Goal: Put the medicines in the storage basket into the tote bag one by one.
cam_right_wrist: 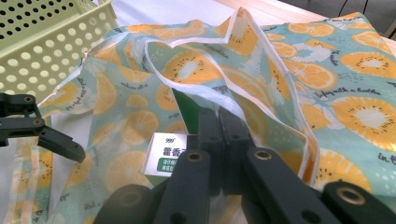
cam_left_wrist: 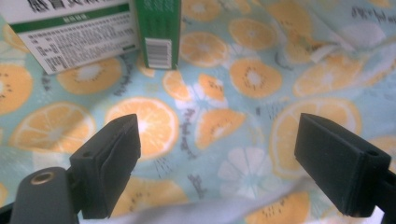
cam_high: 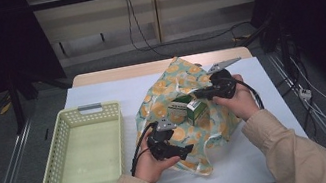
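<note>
Two tongs, left tongs (cam_left_wrist: 217, 163) spread wide over orange-print bag (cam_high: 208, 129), right tongs (cam_right_wrist: 219, 135) pinching green-and-white box (cam_high: 196, 111).

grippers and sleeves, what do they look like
Both are black two-jaw tools with flat rectangular pads. The left gripper trails a black cable; the right gripper carries a grey three-cornered plate on top. Brass-coloured eyelets mark the jaw arms. The person wears beige long sleeves.

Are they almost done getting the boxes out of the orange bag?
Not nearly. The yellow basket has nothing in it. Two green-and-white boxes sit in the mouth of the orange-print bag. The right gripper looks shut on one box's edge. The left gripper is open over the bag's cloth. Both boxes are left to move, probably into the basket.
</note>
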`<state>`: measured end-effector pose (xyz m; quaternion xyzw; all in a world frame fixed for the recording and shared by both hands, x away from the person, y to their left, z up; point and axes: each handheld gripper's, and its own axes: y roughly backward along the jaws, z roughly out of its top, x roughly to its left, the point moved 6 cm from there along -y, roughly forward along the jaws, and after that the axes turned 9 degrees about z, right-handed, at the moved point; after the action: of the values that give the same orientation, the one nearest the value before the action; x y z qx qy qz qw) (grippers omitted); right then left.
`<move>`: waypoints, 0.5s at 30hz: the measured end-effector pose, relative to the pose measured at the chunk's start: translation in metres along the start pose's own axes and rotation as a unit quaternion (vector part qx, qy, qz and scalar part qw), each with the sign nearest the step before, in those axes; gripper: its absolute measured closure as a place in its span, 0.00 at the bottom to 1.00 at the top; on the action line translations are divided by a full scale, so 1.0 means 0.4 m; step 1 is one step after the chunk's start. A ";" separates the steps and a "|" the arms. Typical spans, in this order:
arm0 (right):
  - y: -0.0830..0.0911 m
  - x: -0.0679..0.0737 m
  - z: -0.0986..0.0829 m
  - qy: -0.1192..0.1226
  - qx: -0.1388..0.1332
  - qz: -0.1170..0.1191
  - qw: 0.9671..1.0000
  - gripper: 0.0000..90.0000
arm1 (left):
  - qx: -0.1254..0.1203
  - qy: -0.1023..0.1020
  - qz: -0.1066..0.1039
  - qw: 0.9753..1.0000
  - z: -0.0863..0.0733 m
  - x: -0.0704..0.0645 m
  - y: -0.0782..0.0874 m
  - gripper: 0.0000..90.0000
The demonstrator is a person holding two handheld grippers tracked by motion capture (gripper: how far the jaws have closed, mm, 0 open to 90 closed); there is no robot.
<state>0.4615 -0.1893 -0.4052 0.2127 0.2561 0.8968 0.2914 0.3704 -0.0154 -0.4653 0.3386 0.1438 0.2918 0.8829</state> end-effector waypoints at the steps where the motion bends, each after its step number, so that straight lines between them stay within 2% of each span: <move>1: -0.001 -0.001 0.001 0.000 -0.001 -0.001 1.000 1.00 | 0.002 -0.001 0.010 1.000 -0.005 0.001 0.000 0.17; 2: -0.001 -0.001 0.001 0.000 -0.002 -0.001 1.000 1.00 | -0.001 0.002 -0.002 1.000 -0.009 0.000 0.000 0.18; 3: -0.002 0.000 0.001 -0.001 -0.001 0.000 1.000 1.00 | -0.001 0.004 -0.002 1.000 -0.014 -0.001 -0.004 0.19; 4: -0.003 0.001 0.001 0.001 0.000 0.000 1.000 1.00 | 0.005 0.000 0.009 1.000 -0.020 0.001 -0.006 0.19; 5: -0.003 0.000 0.002 0.001 -0.001 0.000 1.000 1.00 | 0.005 0.001 -0.001 1.000 -0.024 0.001 -0.009 0.19; 6: -0.003 0.000 0.002 0.002 0.000 0.000 1.000 1.00 | 0.009 0.001 0.011 1.000 -0.028 0.001 -0.009 0.19; 7: -0.002 0.000 0.002 0.001 -0.001 -0.001 1.000 1.00 | 0.008 -0.001 -0.001 1.000 -0.031 0.000 -0.009 0.19; 8: -0.001 -0.001 0.002 0.002 -0.002 -0.001 1.000 1.00 | 0.011 -0.002 0.012 1.000 -0.034 0.000 -0.009 0.19; 9: 0.000 -0.002 0.002 0.001 -0.003 -0.001 1.000 1.00 | 0.013 -0.008 0.011 1.000 -0.037 0.000 -0.008 0.19; 10: 0.001 -0.003 0.002 0.001 -0.002 -0.002 1.000 1.00 | 0.010 -0.010 0.001 1.000 -0.039 -0.002 -0.010 0.19; 12: 0.002 -0.004 0.000 -0.001 -0.002 -0.002 1.000 1.00 | 0.014 -0.015 0.004 1.000 -0.044 -0.001 -0.013 0.19; 13: 0.002 -0.003 0.001 -0.003 -0.003 -0.001 1.000 1.00 | 0.018 -0.015 0.014 1.000 -0.047 0.000 -0.016 0.19; 15: 0.002 -0.002 0.001 -0.002 -0.003 -0.001 1.000 1.00 | 0.022 -0.017 0.006 1.000 -0.052 0.000 -0.023 0.19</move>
<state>0.4619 -0.1903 -0.4045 0.2130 0.2529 0.8969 0.2938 0.3650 -0.0101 -0.4867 0.3640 0.1328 0.2883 0.8756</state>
